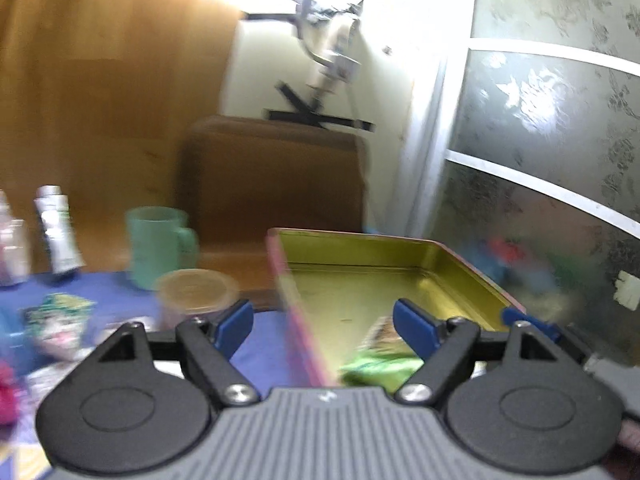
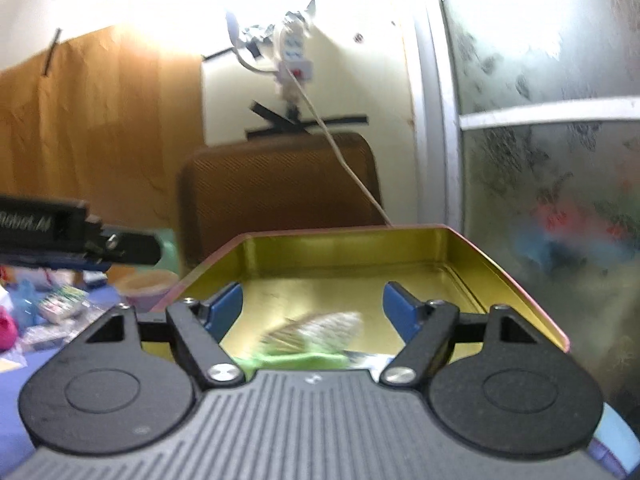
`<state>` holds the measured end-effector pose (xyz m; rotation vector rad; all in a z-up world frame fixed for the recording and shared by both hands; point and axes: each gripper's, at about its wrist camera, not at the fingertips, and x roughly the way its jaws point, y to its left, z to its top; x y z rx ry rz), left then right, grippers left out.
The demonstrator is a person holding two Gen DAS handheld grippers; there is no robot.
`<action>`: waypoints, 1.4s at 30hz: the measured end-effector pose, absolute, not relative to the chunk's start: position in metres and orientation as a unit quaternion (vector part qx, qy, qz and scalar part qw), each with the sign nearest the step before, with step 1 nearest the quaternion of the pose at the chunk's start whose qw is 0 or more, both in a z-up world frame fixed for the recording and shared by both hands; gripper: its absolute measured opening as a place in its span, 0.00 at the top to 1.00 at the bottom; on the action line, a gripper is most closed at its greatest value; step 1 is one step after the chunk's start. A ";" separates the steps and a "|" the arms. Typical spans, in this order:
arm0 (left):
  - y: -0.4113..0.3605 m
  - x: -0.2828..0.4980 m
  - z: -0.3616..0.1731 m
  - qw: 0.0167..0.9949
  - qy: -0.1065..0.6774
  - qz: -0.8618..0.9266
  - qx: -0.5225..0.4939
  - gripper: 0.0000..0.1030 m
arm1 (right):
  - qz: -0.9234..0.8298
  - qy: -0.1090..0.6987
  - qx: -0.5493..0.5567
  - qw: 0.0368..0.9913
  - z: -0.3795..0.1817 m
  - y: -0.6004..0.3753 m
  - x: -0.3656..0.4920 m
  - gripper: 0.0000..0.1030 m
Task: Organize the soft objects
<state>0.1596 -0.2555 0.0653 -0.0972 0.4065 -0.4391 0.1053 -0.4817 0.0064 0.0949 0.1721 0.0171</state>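
Here both tongs, left [image 1: 324,320] and right [image 2: 312,308], stand wide and empty over the tin [image 2: 460,248]; the green soft bundle [image 2: 304,354] lies inside, near. Next: fetch another from the bench's [image 1: 264,328] left.

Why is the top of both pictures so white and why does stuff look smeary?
Left wrist view: bright light washes out the wall at the top, and the green mug and gold tin are smeared by motion blur. Right wrist view: the same glare whitens the top, the soft green thing in the tin is blurred, and straight edges bend from the fisheye lens.
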 end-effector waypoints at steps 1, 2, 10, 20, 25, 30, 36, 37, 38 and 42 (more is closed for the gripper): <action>-0.244 0.154 0.064 0.958 0.197 -0.205 -0.046 0.22 | 0.016 0.081 0.045 0.996 0.008 -0.473 0.102 0.21; -0.230 0.149 0.062 0.961 0.194 -0.191 -0.043 0.22 | 0.023 0.078 0.043 0.996 0.010 -0.465 0.100 0.21; -0.130 0.110 0.033 0.977 0.185 -0.099 -0.025 0.22 | 0.103 0.101 -0.004 0.989 0.012 -0.380 0.099 0.21; -0.071 0.111 0.010 0.977 0.194 -0.069 -0.047 0.22 | 0.159 0.161 -0.062 0.972 -0.010 -0.289 0.119 0.21; -0.064 0.118 0.002 0.971 0.217 -0.065 -0.072 0.22 | 0.156 0.202 -0.042 0.966 -0.018 -0.280 0.138 0.21; -0.056 0.122 -0.003 0.965 0.238 -0.057 -0.096 0.22 | 0.155 0.227 -0.018 0.961 -0.024 -0.270 0.148 0.21; -0.045 0.124 -0.005 0.960 0.245 -0.059 -0.126 0.22 | 0.165 0.232 -0.016 0.958 -0.022 -0.256 0.158 0.21; -0.045 0.124 -0.005 0.960 0.244 -0.059 -0.127 0.22 | 0.168 0.232 -0.019 0.958 -0.021 -0.253 0.160 0.21; -0.045 0.123 -0.004 0.960 0.243 -0.058 -0.128 0.22 | 0.171 0.232 -0.021 0.957 -0.021 -0.250 0.161 0.21; -0.041 0.123 -0.004 0.959 0.241 -0.052 -0.139 0.22 | 0.172 0.241 -0.028 0.955 -0.023 -0.239 0.169 0.20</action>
